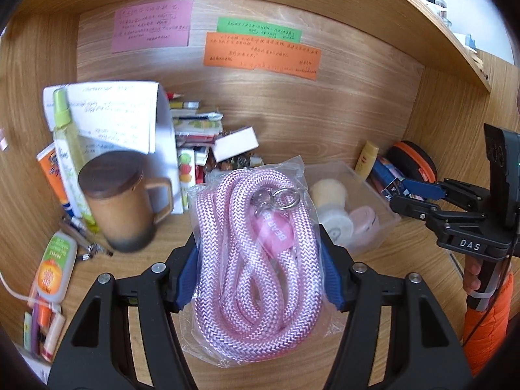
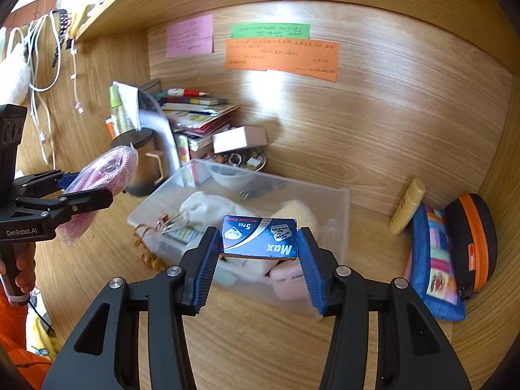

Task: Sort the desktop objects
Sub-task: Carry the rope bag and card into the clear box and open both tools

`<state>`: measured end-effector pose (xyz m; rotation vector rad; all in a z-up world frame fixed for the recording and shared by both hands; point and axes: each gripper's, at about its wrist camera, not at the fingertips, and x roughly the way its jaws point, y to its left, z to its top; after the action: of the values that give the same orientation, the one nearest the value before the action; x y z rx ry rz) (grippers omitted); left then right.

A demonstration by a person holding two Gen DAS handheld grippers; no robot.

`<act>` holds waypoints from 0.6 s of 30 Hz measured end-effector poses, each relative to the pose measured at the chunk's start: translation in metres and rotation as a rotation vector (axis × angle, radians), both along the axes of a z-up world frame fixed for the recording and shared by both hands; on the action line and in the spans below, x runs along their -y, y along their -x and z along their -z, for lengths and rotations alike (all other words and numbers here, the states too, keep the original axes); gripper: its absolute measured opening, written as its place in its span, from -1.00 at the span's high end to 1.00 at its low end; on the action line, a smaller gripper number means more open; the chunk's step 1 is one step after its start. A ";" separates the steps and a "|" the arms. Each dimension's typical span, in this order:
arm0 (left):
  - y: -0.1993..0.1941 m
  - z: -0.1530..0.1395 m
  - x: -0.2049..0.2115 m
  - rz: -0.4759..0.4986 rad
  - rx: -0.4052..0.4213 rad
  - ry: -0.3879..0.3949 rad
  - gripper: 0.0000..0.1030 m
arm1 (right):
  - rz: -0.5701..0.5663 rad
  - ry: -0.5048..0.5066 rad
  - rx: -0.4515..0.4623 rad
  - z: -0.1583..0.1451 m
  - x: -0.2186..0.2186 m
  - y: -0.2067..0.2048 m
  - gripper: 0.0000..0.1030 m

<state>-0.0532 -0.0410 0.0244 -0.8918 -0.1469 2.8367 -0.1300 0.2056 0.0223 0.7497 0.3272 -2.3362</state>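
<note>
My left gripper is shut on a clear bag of coiled pink rope and holds it above the desk; it also shows in the right wrist view. My right gripper is shut on a small blue "Max" box, held over a clear plastic bin that holds white cloth, a cream puff and pink items. In the left wrist view the right gripper sits at the right, beside the bin.
A brown lidded mug, spray bottle, papers and stacked books stand at back left. A white box lies behind. A yellow tube, blue pouch and black-orange case lie at right. Copper clips lie by the bin.
</note>
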 end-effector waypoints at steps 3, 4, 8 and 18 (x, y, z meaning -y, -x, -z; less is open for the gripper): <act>0.011 -0.005 -0.004 0.012 -0.011 0.011 -0.23 | 0.008 0.005 0.008 -0.002 0.000 0.011 0.13; 0.015 -0.007 -0.004 0.019 -0.014 0.011 -0.23 | 0.011 0.006 0.011 -0.002 0.000 0.015 0.13; 0.033 -0.010 -0.007 0.038 -0.007 0.011 -0.23 | 0.028 0.005 0.026 -0.002 -0.001 0.030 0.13; 0.081 -0.001 -0.019 0.120 0.053 -0.012 -0.23 | 0.060 -0.012 0.052 0.007 0.000 0.064 0.13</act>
<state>-0.1339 -0.0215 0.0255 -0.9407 -0.1132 2.7008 -0.1939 0.2054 0.0157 0.8349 0.3000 -2.3679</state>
